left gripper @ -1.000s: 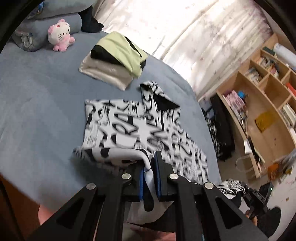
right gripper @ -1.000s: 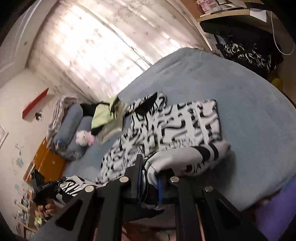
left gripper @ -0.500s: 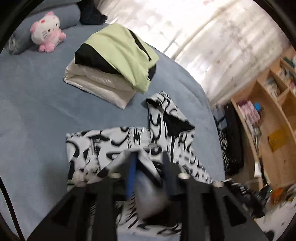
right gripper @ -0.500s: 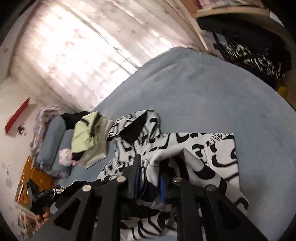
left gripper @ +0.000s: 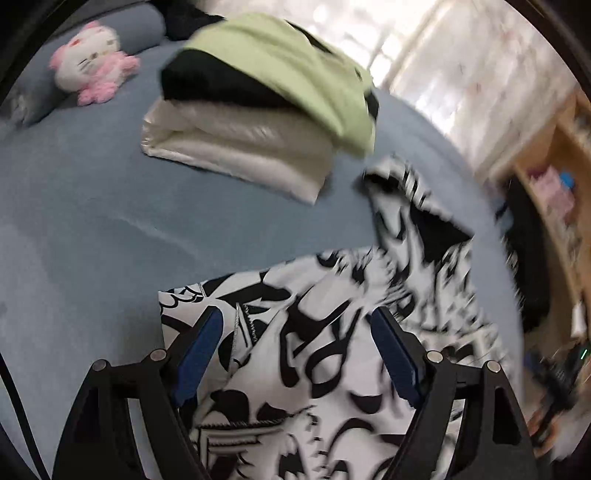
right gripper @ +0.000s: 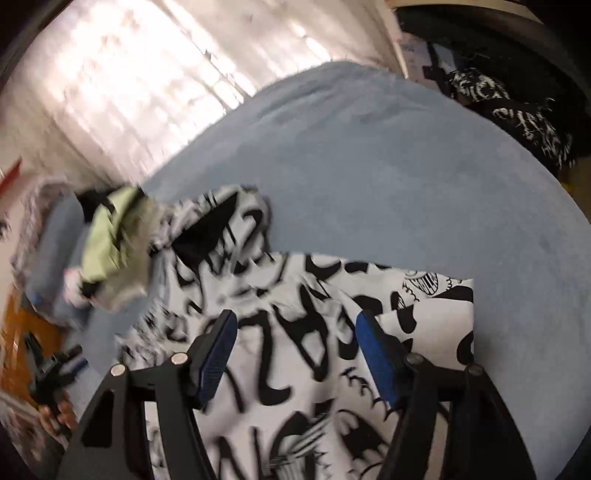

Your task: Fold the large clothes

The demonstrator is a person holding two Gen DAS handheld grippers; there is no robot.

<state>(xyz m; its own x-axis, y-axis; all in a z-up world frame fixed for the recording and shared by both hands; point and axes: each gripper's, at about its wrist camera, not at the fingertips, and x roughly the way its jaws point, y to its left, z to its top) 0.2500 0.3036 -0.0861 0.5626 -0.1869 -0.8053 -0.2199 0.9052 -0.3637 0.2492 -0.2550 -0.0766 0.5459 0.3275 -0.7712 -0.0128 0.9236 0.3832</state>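
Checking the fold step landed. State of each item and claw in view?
Black-and-white patterned garment: lying folded over on the bed, released, hood end spread toward the stack.
Left claw: open, jaws just been opening, fabric below but not pinched.
Right claw: open, jaws just been opening, nothing gripped.
Stack of clothes: folded, green piece on top, cream at the bottom.
Pink plush toy: lying by the pillow.

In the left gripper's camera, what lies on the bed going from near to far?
Black-and-white garment → folded pile of clothes → pink plush cat.
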